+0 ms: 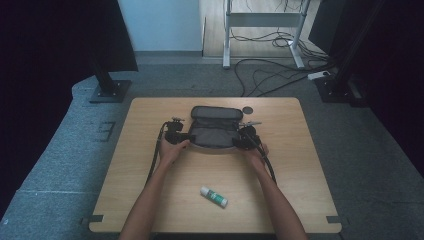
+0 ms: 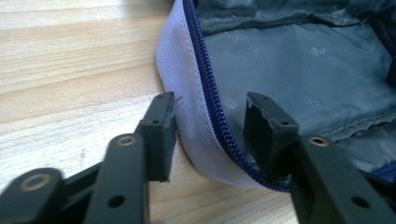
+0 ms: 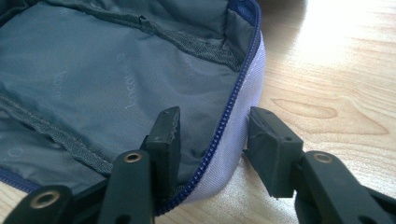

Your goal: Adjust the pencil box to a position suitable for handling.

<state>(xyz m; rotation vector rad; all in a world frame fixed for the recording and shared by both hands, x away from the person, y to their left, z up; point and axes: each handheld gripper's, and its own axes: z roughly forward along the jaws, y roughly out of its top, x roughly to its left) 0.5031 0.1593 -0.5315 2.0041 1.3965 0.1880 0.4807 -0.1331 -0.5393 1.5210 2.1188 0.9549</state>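
In the high view, a light wooden table (image 1: 150,200) carries an open grey fabric zip pouch (image 1: 214,129) with a grey lining, lying at the far middle of the top, its lid folded back toward the far edge. The left gripper (image 1: 181,136) sits at the pouch's left end and the right gripper (image 1: 244,137) at its right end, each held by a hand whose forearm enters from the near edge. A white glue stick with a green label (image 1: 213,196) lies on its side near the near edge, well apart from the pouch. A small dark round disc (image 1: 248,110) rests on the table just beyond the pouch's far right corner. In the left gripper view, the black jaws stand apart and straddle the pouch's near left rim: one jaw is outside against the pale lilac-grey outer wall (image 2: 187,107), the other is inside over the lining, with the dark blue zipper (image 2: 212,98) running between them; a gap shows on each side of the rim, so the jaws are released, not clamped. In the right gripper view, the jaws likewise stand apart across the pouch's rounded corner, one inside over the grey printed lining (image 3: 116,79), one outside on the table side, the zipper between them; this gripper also grips nothing.
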